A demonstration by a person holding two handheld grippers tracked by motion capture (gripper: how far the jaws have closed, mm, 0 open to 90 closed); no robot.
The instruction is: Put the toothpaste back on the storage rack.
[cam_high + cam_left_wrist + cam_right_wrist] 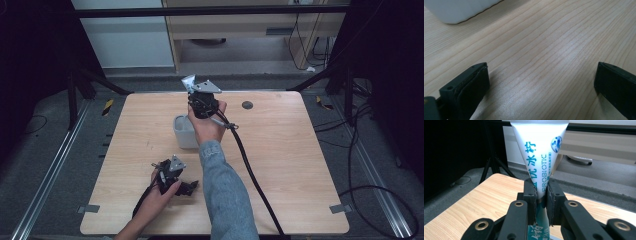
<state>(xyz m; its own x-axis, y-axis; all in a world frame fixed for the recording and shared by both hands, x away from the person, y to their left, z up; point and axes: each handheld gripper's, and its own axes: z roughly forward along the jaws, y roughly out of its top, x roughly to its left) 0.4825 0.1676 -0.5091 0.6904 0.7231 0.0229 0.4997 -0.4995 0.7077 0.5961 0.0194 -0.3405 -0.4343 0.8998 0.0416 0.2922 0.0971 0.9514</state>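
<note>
At the left of the high view, the left gripper [192, 187] is held low over the near part of the wooden table [290, 165], its body laid almost flat and its jaws turned toward the right. In the left gripper view the two black jaws are seen standing wide apart, with only bare wood grain between them, and nothing is gripped. A rounded corner of the white container [459, 11] is seen at the upper left of that view, well apart from the jaws.

Toward the middle of the high view, the white container [184, 131] stands on the table, just in front of the person's right hand [207, 127] and partly covered by it. Above it the right gripper [192, 90] is raised, with its jaws pointed away from the person.

The white tube [541, 157] is clamped between the jaws of the right gripper [541, 202], which are pressed together on it with only the flattened tube between the pads. The grip is taken on the narrow lower part of the tube. The long axis runs upright in the right gripper view: the wide, flat crimped end is pointed upward and spreads well above the jaws, while the narrower end runs down between them toward the gripper's body. Blue printing, including the word PROBIOTIC, is laid along the tube's length. In the high view, the tube [188, 81] is seen as a small white tip beyond the gripper, above the far part of the table and past the container.
</note>
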